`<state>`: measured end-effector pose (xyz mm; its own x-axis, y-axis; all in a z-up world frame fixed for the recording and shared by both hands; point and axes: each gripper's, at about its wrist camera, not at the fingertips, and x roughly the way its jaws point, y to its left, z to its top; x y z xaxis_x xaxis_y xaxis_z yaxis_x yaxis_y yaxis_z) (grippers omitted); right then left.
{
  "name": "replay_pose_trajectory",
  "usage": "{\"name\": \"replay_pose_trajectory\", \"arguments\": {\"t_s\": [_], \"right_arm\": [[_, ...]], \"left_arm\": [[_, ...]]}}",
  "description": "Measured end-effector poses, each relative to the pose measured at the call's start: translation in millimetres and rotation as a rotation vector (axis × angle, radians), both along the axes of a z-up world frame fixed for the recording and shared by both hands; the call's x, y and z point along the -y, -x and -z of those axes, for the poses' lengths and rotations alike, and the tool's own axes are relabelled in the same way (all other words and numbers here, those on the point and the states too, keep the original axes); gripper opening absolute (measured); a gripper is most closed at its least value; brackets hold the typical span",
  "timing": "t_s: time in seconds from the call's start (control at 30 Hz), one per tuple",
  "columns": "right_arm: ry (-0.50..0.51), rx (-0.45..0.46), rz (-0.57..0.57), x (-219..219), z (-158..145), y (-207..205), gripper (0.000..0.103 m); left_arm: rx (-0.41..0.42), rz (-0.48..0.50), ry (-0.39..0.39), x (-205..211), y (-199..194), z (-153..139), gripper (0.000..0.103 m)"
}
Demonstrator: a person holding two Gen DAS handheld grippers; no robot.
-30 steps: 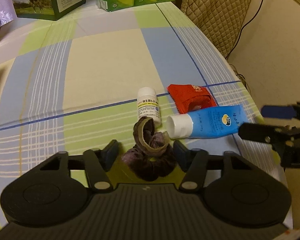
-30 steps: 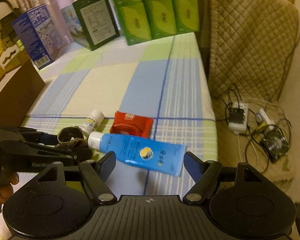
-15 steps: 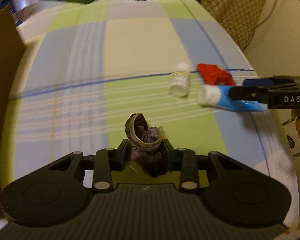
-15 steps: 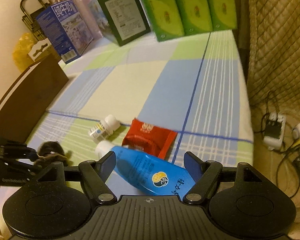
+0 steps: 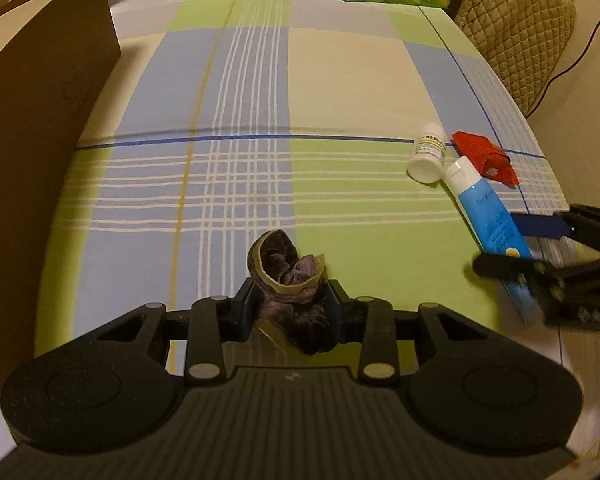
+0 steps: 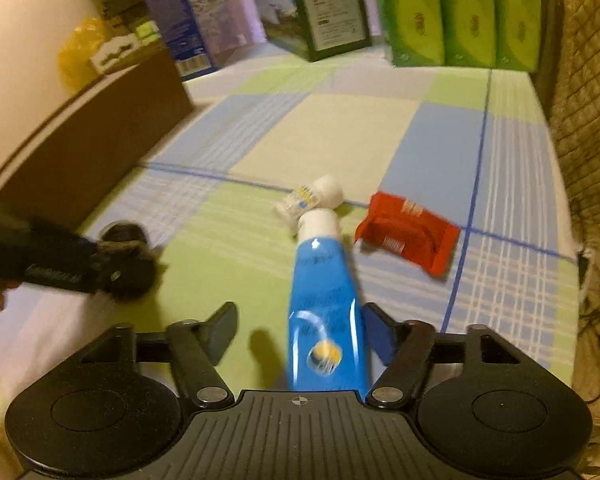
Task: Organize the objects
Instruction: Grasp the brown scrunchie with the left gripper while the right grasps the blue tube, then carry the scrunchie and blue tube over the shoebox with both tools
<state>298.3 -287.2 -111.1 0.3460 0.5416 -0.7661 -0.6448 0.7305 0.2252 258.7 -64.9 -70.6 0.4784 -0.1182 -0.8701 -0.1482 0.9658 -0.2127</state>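
Two grippers share the work. From the left wrist view, the left gripper (image 5: 291, 310) sits at lower centre, clamped narrow on a dark purple velvet scrunchie (image 5: 290, 280) above the checked surface (image 5: 240, 112); a brown cardboard box (image 5: 40, 120) fills the left edge, which I judge its likely destination; at right lie a white pill bottle (image 5: 427, 154), a red packet (image 5: 485, 157) and a blue tube (image 5: 488, 216), with the right gripper (image 5: 516, 246) at the tube's tail. From the right wrist view, the right gripper (image 6: 300, 334) stands wide about the blue tube (image 6: 324, 304); the tube's long axis runs straight up the frame, cap far, tail between the fingers and nearer the right-hand one; closing should take it.
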Motion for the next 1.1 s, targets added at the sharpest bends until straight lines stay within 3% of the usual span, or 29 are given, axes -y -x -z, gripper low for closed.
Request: {"name": "replay_pose_trajectory", "arguments": {"t_s": [0.07, 0.3, 0.37, 0.63, 1.1], "right_arm": [[0.021, 0.009, 0.042, -8, 0, -6, 0.047], [0.097, 0.039, 0.084, -24, 0, -7, 0.043], [0.125, 0.057, 0.09, -27, 0, -4, 0.036], [0.144, 0.066, 0.06, -29, 0, 11, 0.036], [0.174, 0.057, -0.116, -22, -2, 85, 0.036]], "left_arm": [[0.002, -0.003, -0.003, 0, -1, 0, 0.033], [0.007, -0.005, -0.009, 0, -1, 0, 0.034], [0.009, -0.006, -0.011, 0, 0, 0, 0.034], [0.013, -0.017, -0.016, 1, 7, -1, 0.034], [-0.004, -0.006, -0.002, -3, 57, -1, 0.033]]}}
